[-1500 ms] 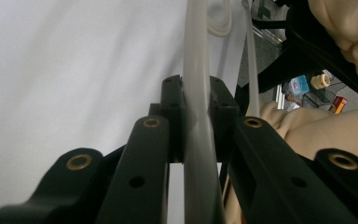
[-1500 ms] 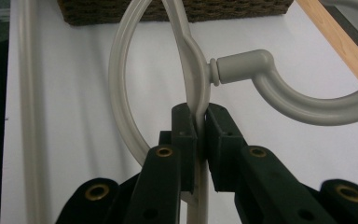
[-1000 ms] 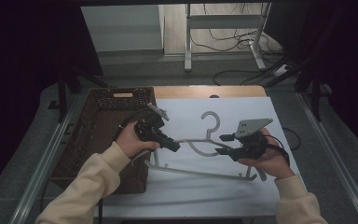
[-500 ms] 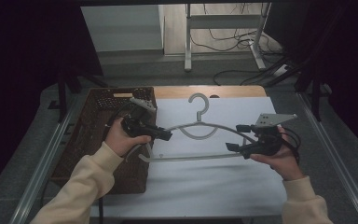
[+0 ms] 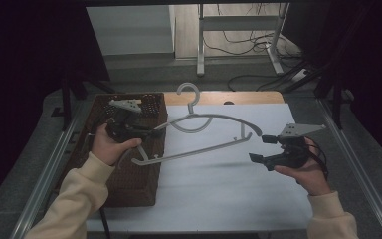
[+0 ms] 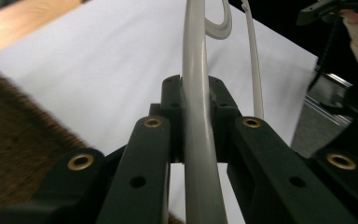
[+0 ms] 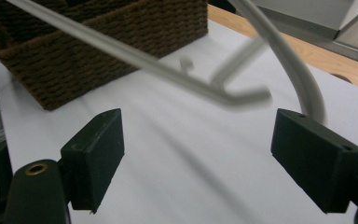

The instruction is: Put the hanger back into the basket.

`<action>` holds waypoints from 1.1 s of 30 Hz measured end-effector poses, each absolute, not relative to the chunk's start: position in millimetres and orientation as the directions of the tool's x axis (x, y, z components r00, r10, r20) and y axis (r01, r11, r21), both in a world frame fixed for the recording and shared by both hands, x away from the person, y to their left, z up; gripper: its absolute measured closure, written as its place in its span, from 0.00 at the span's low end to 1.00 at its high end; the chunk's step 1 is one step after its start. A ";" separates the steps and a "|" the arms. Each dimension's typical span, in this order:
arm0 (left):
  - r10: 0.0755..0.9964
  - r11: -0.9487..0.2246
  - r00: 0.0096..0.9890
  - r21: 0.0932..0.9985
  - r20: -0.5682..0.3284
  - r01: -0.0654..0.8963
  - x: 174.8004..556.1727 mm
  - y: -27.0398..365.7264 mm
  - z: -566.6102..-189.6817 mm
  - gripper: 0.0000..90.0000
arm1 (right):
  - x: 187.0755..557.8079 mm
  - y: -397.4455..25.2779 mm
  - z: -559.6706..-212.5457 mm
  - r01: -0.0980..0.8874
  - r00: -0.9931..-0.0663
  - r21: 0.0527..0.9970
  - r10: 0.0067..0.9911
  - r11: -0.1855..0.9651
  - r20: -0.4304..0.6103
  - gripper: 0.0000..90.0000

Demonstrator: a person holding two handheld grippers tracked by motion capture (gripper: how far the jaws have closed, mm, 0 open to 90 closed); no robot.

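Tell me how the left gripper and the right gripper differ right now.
The left gripper is shut on the hanger, its fingers clamping the grey bar; the right gripper is open and holds nothing. The left gripper hangs over the wicker basket; the right gripper hovers over the white table, apart from the hanger. Both are black and hand-held.

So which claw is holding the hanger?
The left claw, over the brown basket: it is shut on the grey hanger. The right claw is open and holds nothing.
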State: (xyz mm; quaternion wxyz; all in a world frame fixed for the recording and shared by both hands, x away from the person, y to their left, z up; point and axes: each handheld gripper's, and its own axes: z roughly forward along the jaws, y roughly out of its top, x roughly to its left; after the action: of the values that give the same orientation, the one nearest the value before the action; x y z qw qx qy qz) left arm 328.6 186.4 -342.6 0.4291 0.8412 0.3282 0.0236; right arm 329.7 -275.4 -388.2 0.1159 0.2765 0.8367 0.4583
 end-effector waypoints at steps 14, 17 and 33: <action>0.620 -0.361 0.758 0.784 -0.202 0.504 305.7 224.6 -327.8 0.89 | 338.7 -277.3 -413.2 0.423 -0.783 0.781 0.619 0.459 0.060 0.17; 0.634 -0.351 0.749 0.791 -0.194 0.502 302.0 232.2 -325.3 0.89 | 340.0 -278.2 -415.1 0.431 -0.781 0.776 0.621 0.462 0.064 0.16; 0.683 -0.271 0.701 0.819 -0.207 0.506 285.5 269.9 -334.7 0.89 | 344.8 -276.8 -427.6 0.465 -0.771 0.740 0.634 0.487 0.067 0.14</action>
State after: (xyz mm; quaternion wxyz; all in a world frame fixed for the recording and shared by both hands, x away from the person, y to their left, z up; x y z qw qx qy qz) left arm 285.5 269.9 -334.7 0.4730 0.7916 0.3755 0.0934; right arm 344.8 -276.8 -427.6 0.1078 0.3210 0.8555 0.3918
